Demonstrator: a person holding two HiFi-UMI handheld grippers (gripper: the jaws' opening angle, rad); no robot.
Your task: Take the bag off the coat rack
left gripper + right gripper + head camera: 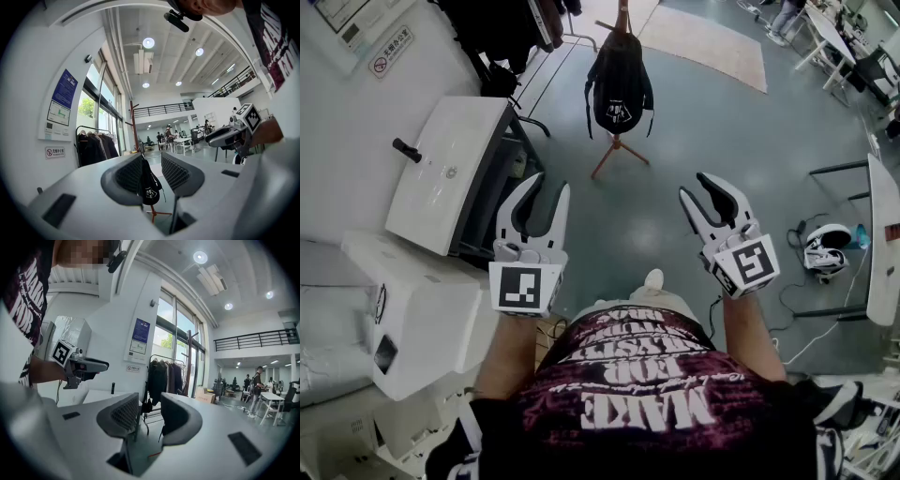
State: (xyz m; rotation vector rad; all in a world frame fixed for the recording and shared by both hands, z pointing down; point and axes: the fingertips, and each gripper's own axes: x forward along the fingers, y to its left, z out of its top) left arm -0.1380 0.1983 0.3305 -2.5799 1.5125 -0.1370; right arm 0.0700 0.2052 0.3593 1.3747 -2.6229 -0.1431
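Note:
A black backpack (619, 86) hangs from the top of a wooden coat rack (618, 150) that stands on the grey floor, well ahead of both grippers. My left gripper (548, 186) is open and empty, pointing toward the rack. My right gripper (697, 187) is also open and empty, to the right at about the same height. In the left gripper view the backpack (149, 187) shows far off in the gap of the left gripper (152, 165), below the rack's pole (135, 126). The right gripper (150, 404) has nothing between its fingers, and the rack's pole (190, 363) rises beyond it.
A white cabinet (450, 169) and a white box (412, 309) stand close on the left. A clothes rail with dark garments (502, 28) is at the back left. A beige rug (712, 42) lies behind the rack. A white headset (825, 249) and cables lie by a table (883, 234) on the right.

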